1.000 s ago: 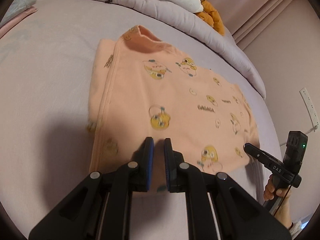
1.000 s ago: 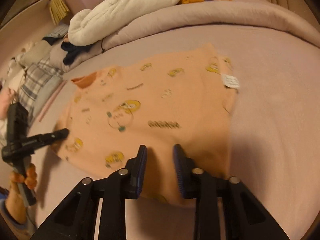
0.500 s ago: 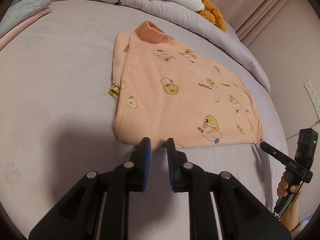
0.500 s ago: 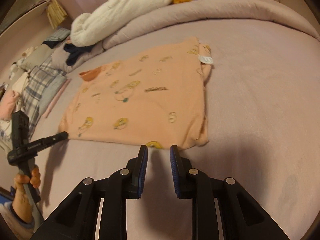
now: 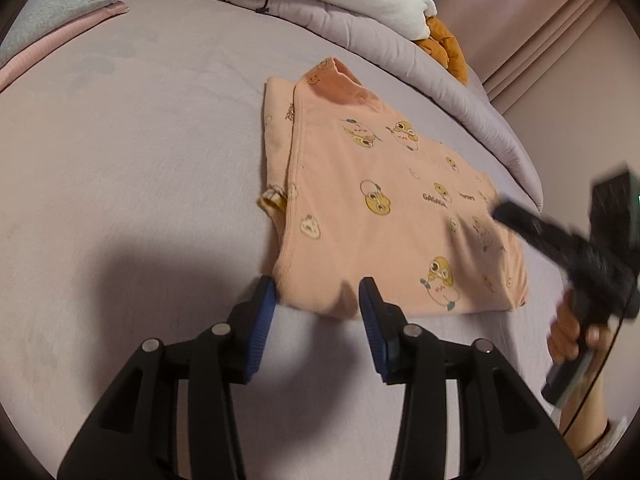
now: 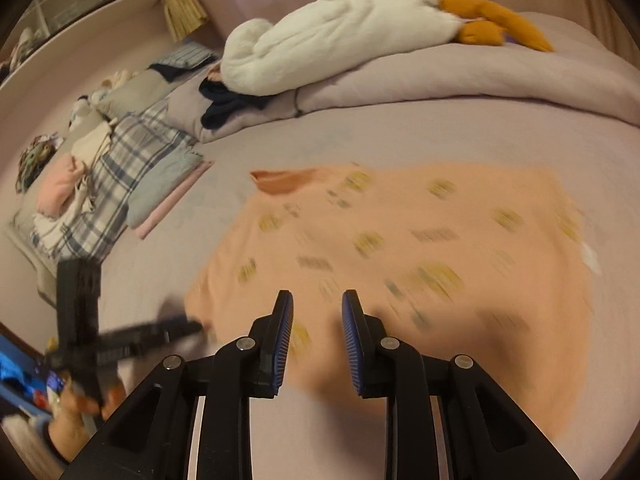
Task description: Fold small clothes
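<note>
Lying folded on the bed (image 5: 120, 160), the peach shirt (image 5: 384, 216) has its near hem between the just-opened, spread left gripper (image 5: 318, 300); the right gripper (image 6: 316, 320) hovers above it, narrowly parted, empty.

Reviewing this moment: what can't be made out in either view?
- Right wrist view: prints on the peach shirt are smeared by motion blur.
- Left wrist view: the right hand-held gripper is blurred, so its jaw gap is unreadable.
- Both views: layers tucked under the shirt's top layer stay hidden.

Left gripper (image 5: 317, 298) angled down, jaws just been opening, nothing clamped, right gripper (image 6: 316, 334) narrowly parted, empty
</note>
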Demonstrator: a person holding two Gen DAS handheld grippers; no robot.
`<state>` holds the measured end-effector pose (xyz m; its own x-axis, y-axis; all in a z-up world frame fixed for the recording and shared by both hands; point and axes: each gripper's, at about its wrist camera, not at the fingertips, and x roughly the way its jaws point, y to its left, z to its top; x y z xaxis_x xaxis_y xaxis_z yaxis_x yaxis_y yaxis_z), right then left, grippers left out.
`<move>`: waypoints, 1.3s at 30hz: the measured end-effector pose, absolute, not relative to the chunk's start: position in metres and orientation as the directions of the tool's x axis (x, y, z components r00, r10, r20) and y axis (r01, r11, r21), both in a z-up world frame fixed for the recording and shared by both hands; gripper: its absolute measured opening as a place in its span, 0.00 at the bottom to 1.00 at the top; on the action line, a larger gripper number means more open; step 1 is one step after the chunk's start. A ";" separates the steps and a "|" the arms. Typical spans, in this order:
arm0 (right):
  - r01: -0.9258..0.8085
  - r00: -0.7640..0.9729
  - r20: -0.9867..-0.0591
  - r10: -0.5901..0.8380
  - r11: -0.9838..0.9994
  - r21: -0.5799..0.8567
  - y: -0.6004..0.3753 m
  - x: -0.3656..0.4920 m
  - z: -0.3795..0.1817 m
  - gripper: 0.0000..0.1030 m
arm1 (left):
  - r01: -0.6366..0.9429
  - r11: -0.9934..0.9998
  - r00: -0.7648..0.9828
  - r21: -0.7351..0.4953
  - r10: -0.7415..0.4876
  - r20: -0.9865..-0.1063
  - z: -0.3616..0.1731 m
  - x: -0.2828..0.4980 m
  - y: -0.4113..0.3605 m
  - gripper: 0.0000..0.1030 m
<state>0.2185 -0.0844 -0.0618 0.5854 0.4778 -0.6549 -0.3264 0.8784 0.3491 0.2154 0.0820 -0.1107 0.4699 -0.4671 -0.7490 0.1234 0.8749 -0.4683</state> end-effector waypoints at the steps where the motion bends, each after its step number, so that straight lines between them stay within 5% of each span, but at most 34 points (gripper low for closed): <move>1: -0.331 0.578 -0.658 0.482 0.876 0.351 -0.076 0.228 -0.061 0.24 | 0.126 0.873 0.466 -0.471 -0.471 -0.749 -0.111 0.219 0.081 0.41; 14: -0.344 0.513 -0.783 0.353 0.920 0.189 0.020 0.338 -0.081 0.24 | 0.181 0.862 0.434 -0.474 -0.502 -0.748 -0.111 0.243 0.086 0.41; 23: -0.272 0.618 -0.650 0.442 0.896 0.351 0.001 0.343 -0.058 0.24 | 0.176 0.849 0.426 -0.498 -0.522 -0.739 -0.113 0.244 0.087 0.42; 32: -0.356 0.568 -0.645 0.511 0.859 0.367 -0.055 0.243 -0.060 0.24 | 0.134 0.815 0.419 -0.564 -0.562 -0.713 -0.116 0.261 0.088 0.44; 39: -0.313 0.578 -0.644 0.502 0.865 0.393 -0.087 0.243 -0.062 0.24 | 0.091 0.783 0.431 -0.616 -0.588 -0.684 -0.116 0.281 0.081 0.41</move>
